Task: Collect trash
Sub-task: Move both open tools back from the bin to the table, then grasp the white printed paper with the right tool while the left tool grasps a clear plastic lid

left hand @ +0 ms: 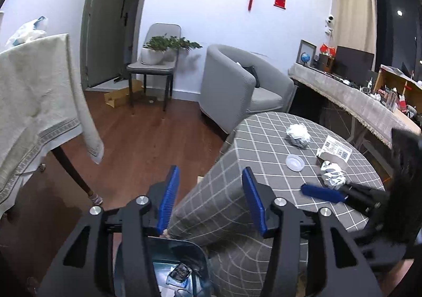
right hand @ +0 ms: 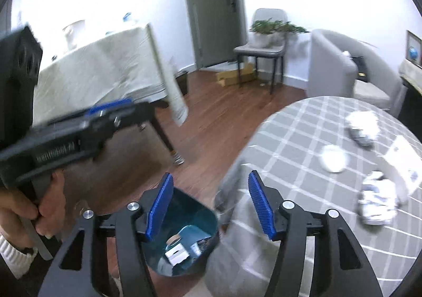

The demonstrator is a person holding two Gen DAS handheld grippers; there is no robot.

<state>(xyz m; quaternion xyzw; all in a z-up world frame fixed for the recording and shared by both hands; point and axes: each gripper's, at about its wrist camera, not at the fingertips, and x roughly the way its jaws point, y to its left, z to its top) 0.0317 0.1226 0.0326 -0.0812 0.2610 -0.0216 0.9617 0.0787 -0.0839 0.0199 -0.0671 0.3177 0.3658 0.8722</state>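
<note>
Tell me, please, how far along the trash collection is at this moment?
Partly done. The teal bin on the floor already holds some scraps. Nothing is in hand: the left gripper and right gripper both stand open and empty. Left on the checked tablecloth are two crumpled paper balls, a small clear lid and a printed card.

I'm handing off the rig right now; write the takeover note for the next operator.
Left tongs: open, nothing between them, above the bin.
Right tongs: open, nothing held, over the table edge beside the bin.
Teal trash bin stands on the floor against the checked table; it already holds some trash.
Left on the table: two crumpled foil balls, a clear plastic lid, a small printed box.
Next: probably the near foil ball.
</note>
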